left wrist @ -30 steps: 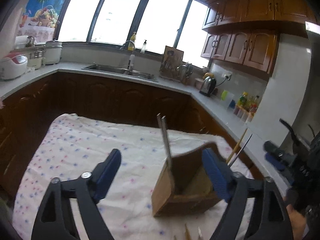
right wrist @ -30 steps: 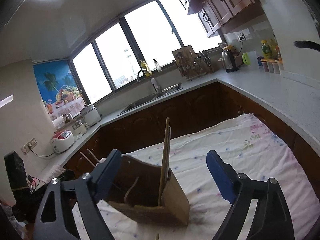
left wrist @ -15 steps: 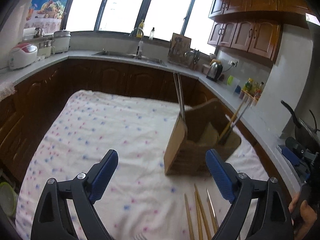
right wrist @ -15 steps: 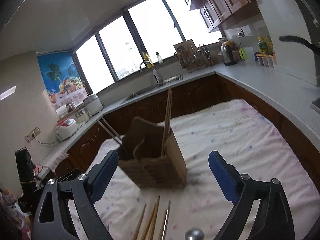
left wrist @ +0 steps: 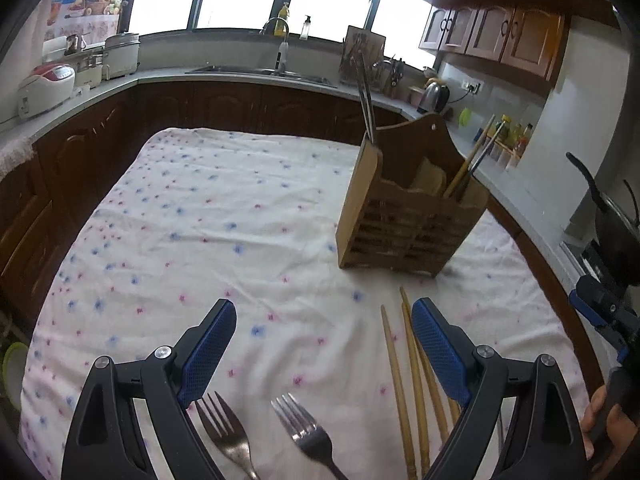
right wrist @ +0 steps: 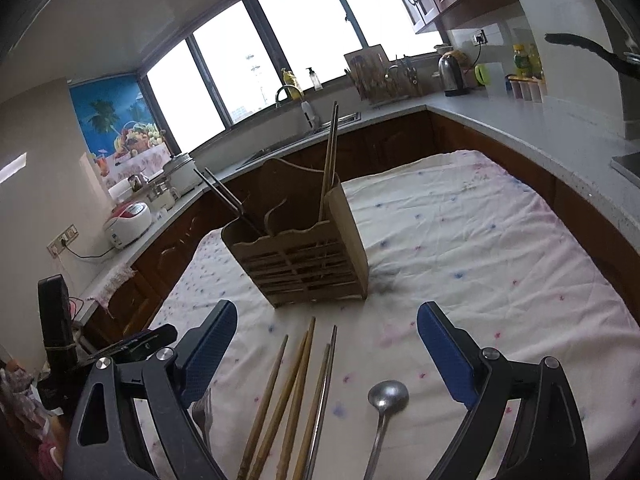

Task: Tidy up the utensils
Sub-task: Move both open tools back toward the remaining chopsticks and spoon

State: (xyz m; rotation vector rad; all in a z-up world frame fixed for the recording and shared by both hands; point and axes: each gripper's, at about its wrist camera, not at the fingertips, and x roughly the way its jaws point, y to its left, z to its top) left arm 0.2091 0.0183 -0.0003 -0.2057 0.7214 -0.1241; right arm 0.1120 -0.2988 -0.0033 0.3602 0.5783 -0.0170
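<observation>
Jaws of left gripper (left wrist: 323, 340) and right gripper (right wrist: 327, 340) stand wide apart, holding nothing. Near chopsticks (right wrist: 286, 396): light, stiff, slippery; pinch mid-shaft. Wooden caddy (right wrist: 304, 254) stands beyond.

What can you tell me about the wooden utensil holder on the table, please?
The wooden utensil holder stands upright on the floral tablecloth. It looks like light brown wood, with a slatted front, scalloped rim, taller arched back and inner compartments. Chopsticks lean out of the compartments at both ends. Neither gripper touches it.
</observation>
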